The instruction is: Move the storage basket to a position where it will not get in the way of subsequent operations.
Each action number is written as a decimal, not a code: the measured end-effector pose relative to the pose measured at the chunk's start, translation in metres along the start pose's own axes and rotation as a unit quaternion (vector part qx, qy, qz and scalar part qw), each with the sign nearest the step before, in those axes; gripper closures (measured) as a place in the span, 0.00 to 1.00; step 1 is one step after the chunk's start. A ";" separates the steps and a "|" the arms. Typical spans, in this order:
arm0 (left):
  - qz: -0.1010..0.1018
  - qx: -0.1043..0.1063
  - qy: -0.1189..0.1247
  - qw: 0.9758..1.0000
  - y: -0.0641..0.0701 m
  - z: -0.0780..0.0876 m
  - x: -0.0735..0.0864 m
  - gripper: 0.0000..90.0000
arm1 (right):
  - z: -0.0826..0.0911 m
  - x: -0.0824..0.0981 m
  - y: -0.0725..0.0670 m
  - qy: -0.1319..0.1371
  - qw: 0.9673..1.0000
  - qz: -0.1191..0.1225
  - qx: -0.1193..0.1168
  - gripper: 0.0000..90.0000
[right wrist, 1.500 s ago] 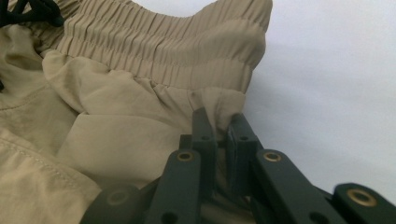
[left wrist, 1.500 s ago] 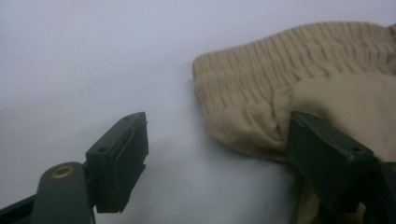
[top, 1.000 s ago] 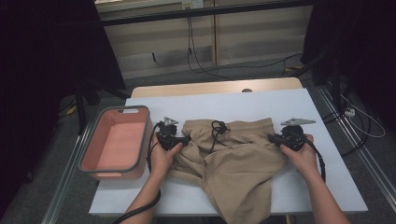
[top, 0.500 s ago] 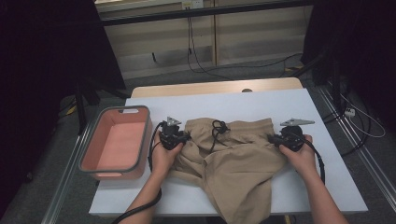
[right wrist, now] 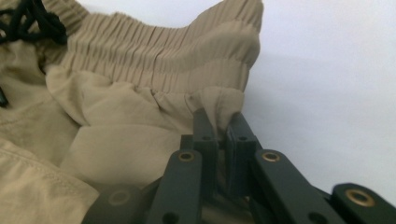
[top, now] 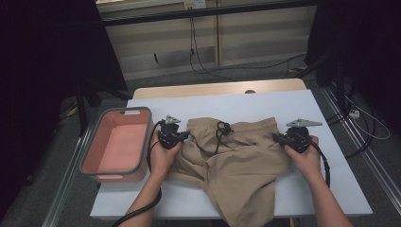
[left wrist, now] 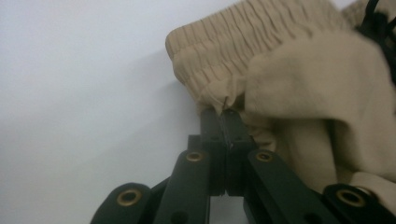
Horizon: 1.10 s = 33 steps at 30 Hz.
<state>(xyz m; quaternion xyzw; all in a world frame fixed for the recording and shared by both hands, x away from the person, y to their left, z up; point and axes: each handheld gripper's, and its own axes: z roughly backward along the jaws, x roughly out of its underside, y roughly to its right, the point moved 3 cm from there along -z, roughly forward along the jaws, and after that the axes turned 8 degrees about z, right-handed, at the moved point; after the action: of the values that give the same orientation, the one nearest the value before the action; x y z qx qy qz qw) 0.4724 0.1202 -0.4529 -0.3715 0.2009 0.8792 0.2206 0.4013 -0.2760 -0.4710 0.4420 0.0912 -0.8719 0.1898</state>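
Observation:
Tan shorts (top: 236, 161) with an elastic waistband and a black drawstring (top: 222, 128) lie crumpled on the white table (top: 283, 104). My left gripper (top: 188, 136) is at the waistband's left end. Its jaws have just been closing, and in the left gripper view the left gripper (left wrist: 225, 112) pinches a fold of the shorts (left wrist: 303, 93) just under the waistband. My right gripper (top: 276, 137) is at the waistband's right end. In the right gripper view the right gripper (right wrist: 219, 119) is shut on a tuck of the shorts (right wrist: 140, 93) below the elastic.
A pink bin with a grey rim (top: 145, 142) stands at the table's left edge, close beside my left hand. One leg of the shorts hangs over the near table edge. Bare white table lies behind and to the right of the shorts. Cables run across the floor beyond.
My left gripper has edged slightly right, toward the waistband's end. The right hand and the shorts look unchanged.

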 end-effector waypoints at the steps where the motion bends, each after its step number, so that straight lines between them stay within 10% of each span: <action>1: -0.002 -0.003 0.004 1.000 0.001 0.004 -0.002 1.00 | 0.002 -0.001 0.001 0.004 1.000 -0.003 0.001 0.96; 22: 0.013 0.003 0.036 0.999 0.000 0.012 -0.007 0.98 | 0.004 -0.004 -0.001 0.020 1.000 0.008 0.009 0.96; 33: 0.053 -0.012 0.032 0.998 -0.011 -0.018 -0.007 0.40 | 0.000 -0.004 -0.001 0.015 1.000 0.008 0.005 0.95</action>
<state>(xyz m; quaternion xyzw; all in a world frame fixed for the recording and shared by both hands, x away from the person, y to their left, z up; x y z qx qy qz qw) 0.4933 0.1185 -0.4614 -0.3907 0.2163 0.8798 0.1629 0.4031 -0.2740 -0.4680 0.4571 0.0859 -0.8640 0.1926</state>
